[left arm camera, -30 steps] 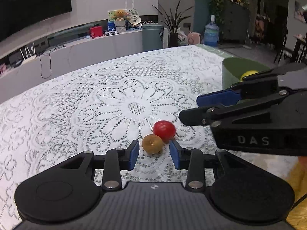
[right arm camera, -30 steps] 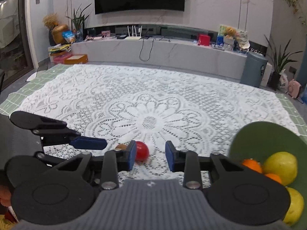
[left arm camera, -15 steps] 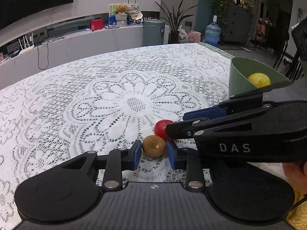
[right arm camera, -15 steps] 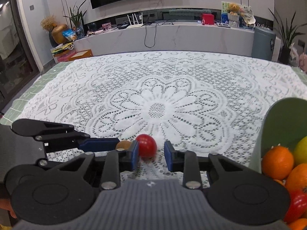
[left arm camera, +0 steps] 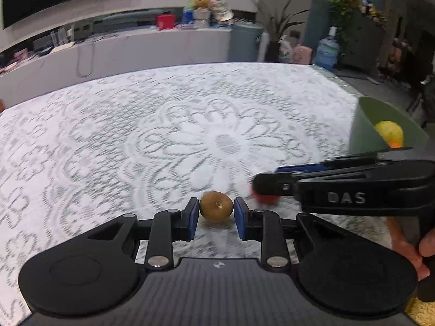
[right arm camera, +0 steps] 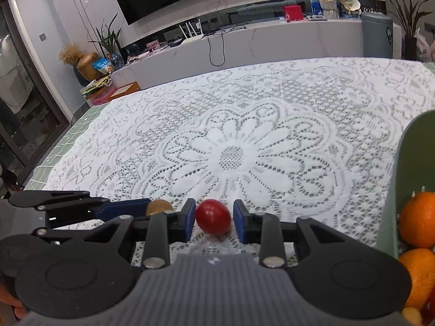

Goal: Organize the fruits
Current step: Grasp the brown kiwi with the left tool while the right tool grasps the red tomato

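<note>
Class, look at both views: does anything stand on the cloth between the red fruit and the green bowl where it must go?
Nothing visible does. Bare lace cloth lies between the red fruit and the green bowl.

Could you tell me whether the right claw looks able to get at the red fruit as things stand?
Probably yes. The red fruit already lies between the right claw's blue pads, on the lace tablecloth. The left claw, shut on the brown fruit alongside, does not block it.
</note>
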The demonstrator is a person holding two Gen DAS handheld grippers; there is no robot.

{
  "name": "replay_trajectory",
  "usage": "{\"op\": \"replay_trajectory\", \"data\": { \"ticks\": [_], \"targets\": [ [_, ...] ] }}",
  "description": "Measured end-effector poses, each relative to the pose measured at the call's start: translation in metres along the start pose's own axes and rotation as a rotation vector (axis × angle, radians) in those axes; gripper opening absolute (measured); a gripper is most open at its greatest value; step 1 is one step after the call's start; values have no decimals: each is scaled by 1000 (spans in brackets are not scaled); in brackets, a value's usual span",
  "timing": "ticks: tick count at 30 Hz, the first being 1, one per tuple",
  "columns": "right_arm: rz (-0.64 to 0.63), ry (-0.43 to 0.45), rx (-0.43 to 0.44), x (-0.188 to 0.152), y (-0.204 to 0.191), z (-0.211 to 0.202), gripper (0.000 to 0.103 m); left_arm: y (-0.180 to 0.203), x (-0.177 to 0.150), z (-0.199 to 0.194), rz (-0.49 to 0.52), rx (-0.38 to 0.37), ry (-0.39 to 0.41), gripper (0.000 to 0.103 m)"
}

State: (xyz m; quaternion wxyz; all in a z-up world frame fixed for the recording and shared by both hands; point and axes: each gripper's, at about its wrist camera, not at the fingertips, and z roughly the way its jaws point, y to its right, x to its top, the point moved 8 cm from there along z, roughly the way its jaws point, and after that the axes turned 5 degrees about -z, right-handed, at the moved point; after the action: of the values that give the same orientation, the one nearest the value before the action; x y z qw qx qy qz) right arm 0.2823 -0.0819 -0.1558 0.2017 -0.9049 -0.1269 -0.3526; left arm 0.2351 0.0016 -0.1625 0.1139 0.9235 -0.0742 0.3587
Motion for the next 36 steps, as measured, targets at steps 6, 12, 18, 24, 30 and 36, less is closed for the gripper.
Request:
{"op": "replay_trajectory", "data": {
  "ticks": [6, 12, 18, 24, 30, 36],
  "targets": [
    [-59, -19, -3, -5, -9, 6, 28, -22, 7, -4, -108, 17, 11, 31],
    [-112, -18, -16, -8, -14, 8, 27, -21, 7, -2, -106, 18, 10, 31],
    [-138, -16, -24, -9, -17, 8, 26, -21, 7, -1, -113, 24, 11, 31],
    [-157, 9, -54, -9, -18, 0, 26, -22, 7, -10, -136, 19, 35, 31],
    [-189, 36, -68, -9, -25, -13, 26, -16, 3, -26, -136, 23, 53, 31],
    [-206, 68, -101, -9, -30, -38, 26, -12, 2, -45, -158, 31, 78, 31]
  ]
}}
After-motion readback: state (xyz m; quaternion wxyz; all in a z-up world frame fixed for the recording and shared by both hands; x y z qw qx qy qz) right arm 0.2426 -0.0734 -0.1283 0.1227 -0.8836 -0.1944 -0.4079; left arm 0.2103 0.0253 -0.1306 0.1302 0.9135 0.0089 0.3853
